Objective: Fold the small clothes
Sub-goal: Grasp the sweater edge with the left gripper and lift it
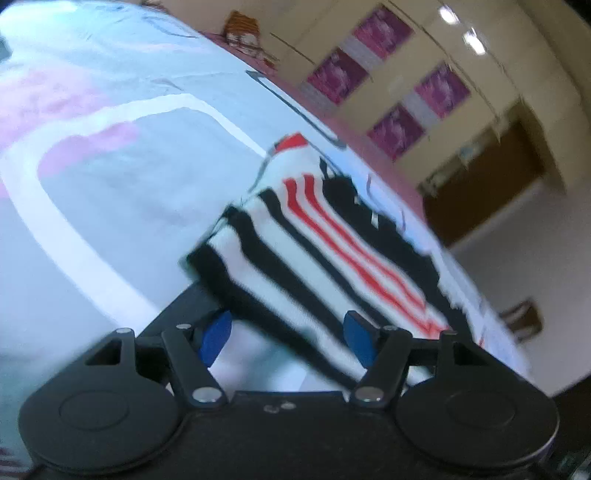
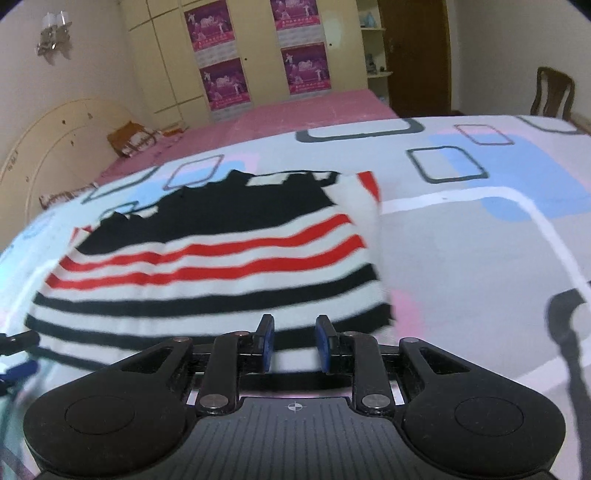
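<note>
1. While the striped sweater [image 2: 218, 258] lies folded on the bedsheet [image 2: 461, 258], both grippers stand open, gripping nothing.
2. Left gripper [image 1: 288, 338] straddling its edge could drag the fold loose.

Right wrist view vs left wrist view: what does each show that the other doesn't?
Right wrist only: right claw open above the garment's near hem, wall lamp, curved headboard, and the left claw's tips at the left edge.

Left wrist only: left claw, open, pads astride the garment's corner without visibly pressing it. Strongly tilted, blurred.

Both: striped black, white and red garment flat on the patterned sheet, pink bedspread, wardrobe posters, brown door, wooden chair.
</note>
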{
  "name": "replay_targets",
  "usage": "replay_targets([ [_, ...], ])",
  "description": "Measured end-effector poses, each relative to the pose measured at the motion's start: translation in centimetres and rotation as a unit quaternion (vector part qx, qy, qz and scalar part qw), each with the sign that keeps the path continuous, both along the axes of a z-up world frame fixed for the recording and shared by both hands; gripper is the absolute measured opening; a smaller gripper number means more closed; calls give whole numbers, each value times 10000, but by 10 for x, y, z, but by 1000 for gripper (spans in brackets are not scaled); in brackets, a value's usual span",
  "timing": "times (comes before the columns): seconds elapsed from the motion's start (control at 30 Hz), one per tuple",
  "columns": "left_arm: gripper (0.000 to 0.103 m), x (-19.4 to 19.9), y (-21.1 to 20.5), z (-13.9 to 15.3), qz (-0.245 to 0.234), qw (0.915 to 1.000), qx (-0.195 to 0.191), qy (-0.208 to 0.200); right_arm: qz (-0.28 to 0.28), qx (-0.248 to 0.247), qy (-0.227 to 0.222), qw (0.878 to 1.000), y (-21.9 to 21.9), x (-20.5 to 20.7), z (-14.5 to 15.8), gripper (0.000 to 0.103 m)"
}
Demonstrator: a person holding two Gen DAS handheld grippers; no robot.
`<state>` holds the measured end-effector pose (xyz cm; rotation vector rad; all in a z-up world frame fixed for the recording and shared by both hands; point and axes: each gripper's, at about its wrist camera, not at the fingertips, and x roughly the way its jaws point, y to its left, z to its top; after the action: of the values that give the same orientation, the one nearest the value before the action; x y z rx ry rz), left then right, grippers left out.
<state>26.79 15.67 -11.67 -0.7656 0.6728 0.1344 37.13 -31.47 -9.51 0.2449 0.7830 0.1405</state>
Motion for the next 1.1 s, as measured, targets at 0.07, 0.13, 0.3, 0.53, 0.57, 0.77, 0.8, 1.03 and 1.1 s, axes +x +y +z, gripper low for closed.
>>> replay_targets([
  [0.07, 64, 9, 4, -6, 185, 9996, -158, -137, 13, 134, -61, 9999, 8, 7, 3, 61],
  [0.13, 61, 17, 9, -10, 347, 9986, -288, -267, 129, 218, -132, 9996, 19, 16, 7, 61],
  [0.3, 56, 37, 17, -16, 518, 9968, -424, -432, 486, 528, -4, 9974, 44, 49, 4, 2],
  [0.53, 24, 56, 33, -25, 664, 9941, -768, -385, 865, 687, 46, 9939, 86, 75, -3, 0],
  [0.57, 20, 56, 34, -24, 674, 9933, -851, -400, 875, 706, 53, 9936, 90, 77, -4, 0],
  [0.77, 18, 55, 29, -17, 639, 9942, -736, -453, 1048, 631, 384, 9917, 103, 88, -21, 0],
  [0.8, 18, 57, 31, -22, 678, 9941, -775, -330, 1047, 626, 334, 9920, 104, 88, -24, 0],
  [1.03, 18, 55, 25, -10, 573, 9949, -612, -566, 1123, 574, 274, 9916, 103, 86, -28, 0],
  [1.1, 18, 54, 20, -1, 543, 9950, -535, -642, 1132, 601, 272, 9914, 103, 86, -28, 0],
])
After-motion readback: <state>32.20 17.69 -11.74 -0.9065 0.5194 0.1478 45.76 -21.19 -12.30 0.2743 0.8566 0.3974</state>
